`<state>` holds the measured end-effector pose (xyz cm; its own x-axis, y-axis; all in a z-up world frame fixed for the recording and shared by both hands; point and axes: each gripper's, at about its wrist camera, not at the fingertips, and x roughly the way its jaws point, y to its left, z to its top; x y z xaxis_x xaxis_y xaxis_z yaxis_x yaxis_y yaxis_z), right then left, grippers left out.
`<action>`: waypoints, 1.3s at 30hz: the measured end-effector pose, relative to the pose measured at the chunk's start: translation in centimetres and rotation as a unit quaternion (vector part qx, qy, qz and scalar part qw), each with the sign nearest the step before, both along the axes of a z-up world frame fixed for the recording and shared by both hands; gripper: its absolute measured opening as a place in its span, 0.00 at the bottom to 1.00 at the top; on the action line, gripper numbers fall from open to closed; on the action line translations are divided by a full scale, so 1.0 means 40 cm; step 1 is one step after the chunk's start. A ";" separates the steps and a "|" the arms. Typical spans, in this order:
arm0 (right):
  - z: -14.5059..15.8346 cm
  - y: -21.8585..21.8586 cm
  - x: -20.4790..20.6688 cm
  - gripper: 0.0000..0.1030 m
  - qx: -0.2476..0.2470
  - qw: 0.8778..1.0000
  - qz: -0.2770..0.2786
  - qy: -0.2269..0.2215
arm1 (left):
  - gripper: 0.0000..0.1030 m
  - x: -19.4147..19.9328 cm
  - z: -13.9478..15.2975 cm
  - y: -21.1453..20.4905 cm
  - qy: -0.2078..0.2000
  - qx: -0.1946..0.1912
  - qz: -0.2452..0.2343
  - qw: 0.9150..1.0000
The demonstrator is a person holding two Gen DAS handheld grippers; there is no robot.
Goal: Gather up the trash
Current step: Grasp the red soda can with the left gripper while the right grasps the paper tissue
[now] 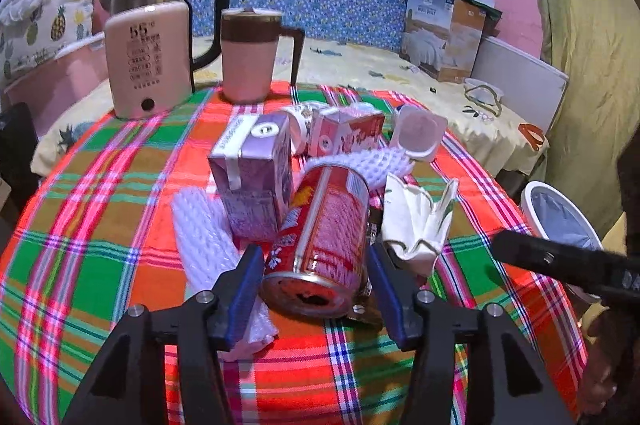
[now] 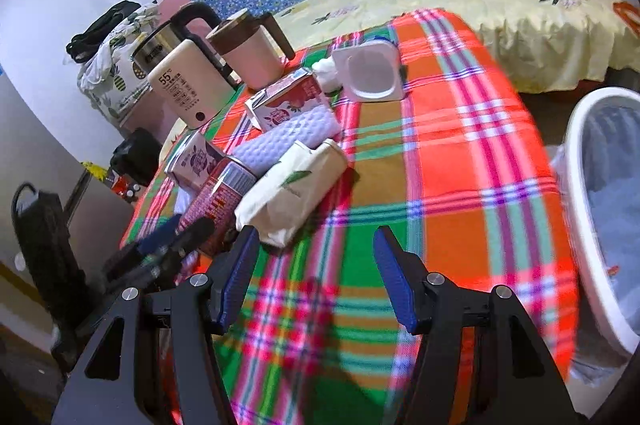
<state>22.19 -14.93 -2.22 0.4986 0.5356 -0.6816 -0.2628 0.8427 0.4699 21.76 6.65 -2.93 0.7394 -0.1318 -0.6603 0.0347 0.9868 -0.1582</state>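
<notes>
A red drink can lies on its side on the plaid tablecloth, its open end toward me. My left gripper is open, its blue pads on either side of the can's near end. Around it lie a purple carton, a red carton, white foam nets, a crumpled paper cup and a yogurt cup. My right gripper is open and empty above the cloth, just right of the paper cup and the can.
A white bin with a grey liner stands off the table's right edge; it also shows in the left wrist view. A kettle, a beige appliance and a pink mug stand at the table's far side. A bed lies behind.
</notes>
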 end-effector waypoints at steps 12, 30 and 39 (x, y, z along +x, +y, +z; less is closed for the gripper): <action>-0.039 0.061 0.070 0.59 0.040 0.998 0.000 0.055 | 0.52 0.024 -0.018 0.011 0.020 -0.033 0.001 0.999; -0.018 -0.047 -0.013 0.10 0.029 0.999 -0.016 0.026 | 0.52 -0.076 0.015 0.000 -0.011 -0.040 0.014 0.999; -0.004 -0.079 -0.056 0.10 0.022 0.999 -0.020 0.017 | 0.51 -0.130 0.037 -0.019 -0.020 -0.043 0.009 0.999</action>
<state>19.97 -18.09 -2.37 0.4972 0.5458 -0.6744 -0.2123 0.8302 0.5154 16.54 5.90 -1.43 0.7671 -0.1735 -0.6176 0.0249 0.9700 -0.2417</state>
